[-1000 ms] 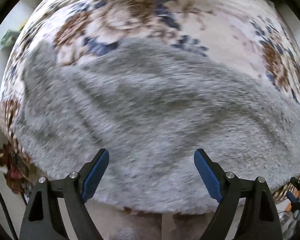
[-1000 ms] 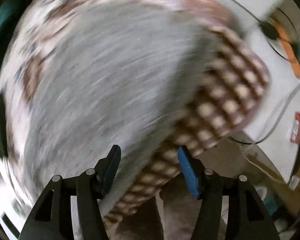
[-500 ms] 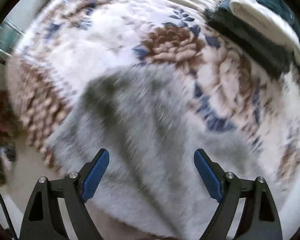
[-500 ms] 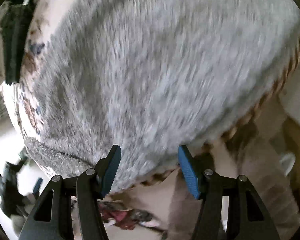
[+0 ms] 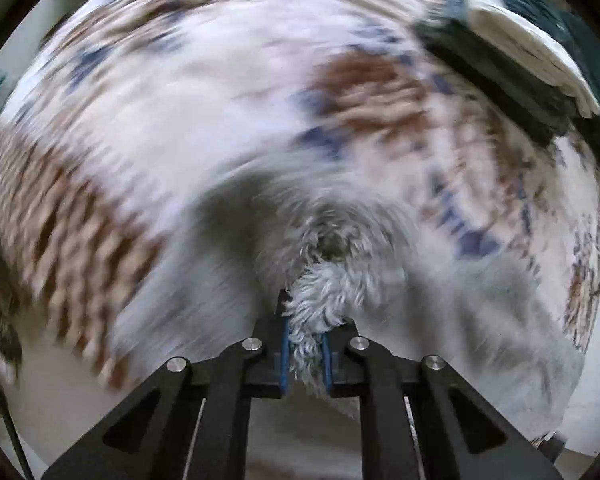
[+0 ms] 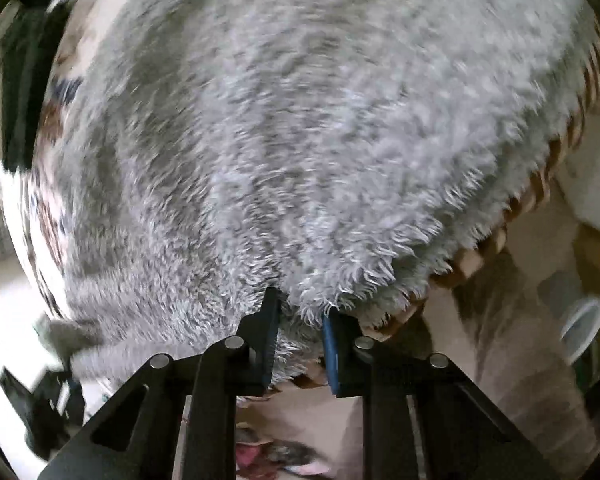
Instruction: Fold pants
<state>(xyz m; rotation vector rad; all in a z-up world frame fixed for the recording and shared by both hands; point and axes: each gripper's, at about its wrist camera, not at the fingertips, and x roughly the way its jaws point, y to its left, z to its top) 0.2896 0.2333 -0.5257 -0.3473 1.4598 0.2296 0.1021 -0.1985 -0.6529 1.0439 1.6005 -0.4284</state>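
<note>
The grey fluffy fleece pants [image 6: 300, 120] lie spread on a floral bedspread [image 5: 180, 120]. My left gripper [image 5: 305, 332] points straight down and is shut on a bunched tuft of the grey pants [image 5: 332, 280], which sticks up between its blue pads. My right gripper [image 6: 300, 312] is at the pants' near edge by the bed's side. Its jaws are closing, and the fleece hem fills the gap between the pads. The left wrist view is blurred by motion.
A folded stack of dark green and white cloth [image 5: 520, 52] sits on the bed at the far right, and shows as a dark stack [image 6: 20, 100] in the right wrist view. The bedspread's brown checked border [image 6: 540, 184] marks the bed edge. A white tub [image 6: 580, 328] stands on the floor.
Both grippers were wide open above the pants and have swept across the bed. The left has shut on a tuft of fleece. The right has narrowed on the near hem.
</note>
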